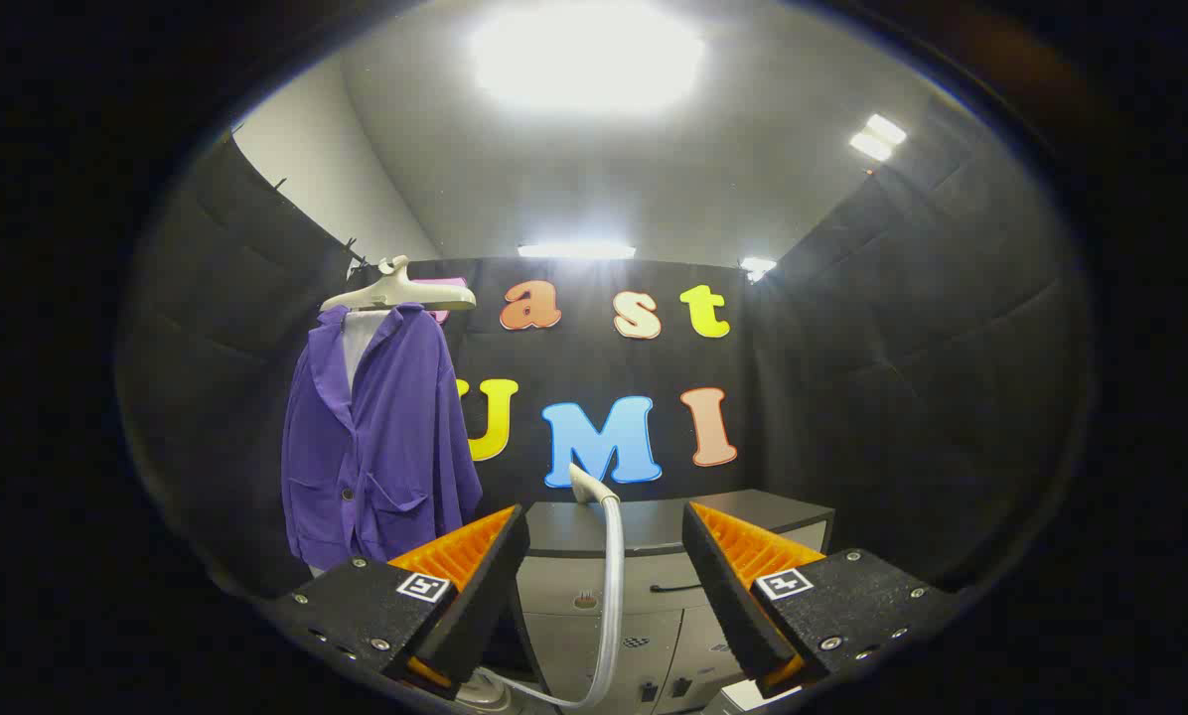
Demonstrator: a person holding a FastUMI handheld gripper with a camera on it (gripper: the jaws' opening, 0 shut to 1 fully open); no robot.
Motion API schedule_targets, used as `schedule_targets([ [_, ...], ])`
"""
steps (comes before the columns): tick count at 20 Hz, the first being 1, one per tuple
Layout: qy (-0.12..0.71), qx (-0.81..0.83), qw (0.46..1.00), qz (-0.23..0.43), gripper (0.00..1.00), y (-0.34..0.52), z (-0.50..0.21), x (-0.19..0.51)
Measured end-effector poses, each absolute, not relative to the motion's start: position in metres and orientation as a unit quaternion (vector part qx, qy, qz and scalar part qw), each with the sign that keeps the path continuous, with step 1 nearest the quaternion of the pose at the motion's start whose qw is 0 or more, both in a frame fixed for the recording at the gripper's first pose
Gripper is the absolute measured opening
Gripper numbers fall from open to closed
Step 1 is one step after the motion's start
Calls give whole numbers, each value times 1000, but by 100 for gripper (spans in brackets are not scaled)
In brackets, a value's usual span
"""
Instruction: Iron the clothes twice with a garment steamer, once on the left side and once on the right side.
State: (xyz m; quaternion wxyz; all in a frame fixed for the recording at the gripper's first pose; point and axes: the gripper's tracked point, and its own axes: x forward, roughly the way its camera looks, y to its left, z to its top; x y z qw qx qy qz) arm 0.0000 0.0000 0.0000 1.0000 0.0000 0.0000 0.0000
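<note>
A purple jacket (380, 437) hangs on a pale hanger (395, 291) beyond my left finger, against the black booth wall. The steamer's head (587, 484) stands upright between my fingers and a little beyond them, with its pale hose (611, 596) running down and curving under my left finger. My gripper (604, 526) is open, its fingers well apart on either side of the hose and touching nothing.
A grey cabinet (743, 511) with a dark top and drawers stands behind the steamer head, against the back wall. Black cloth walls close in on both sides. Bright ceiling lights glare overhead.
</note>
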Motion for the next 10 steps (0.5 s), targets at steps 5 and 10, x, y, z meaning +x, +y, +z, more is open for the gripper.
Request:
schedule_targets([
  [5, 1, -17, 1000, -2, 95, 3, -1, 0],
  [10, 12, -19, 1000, 3, 95, 9, -8, 1],
])
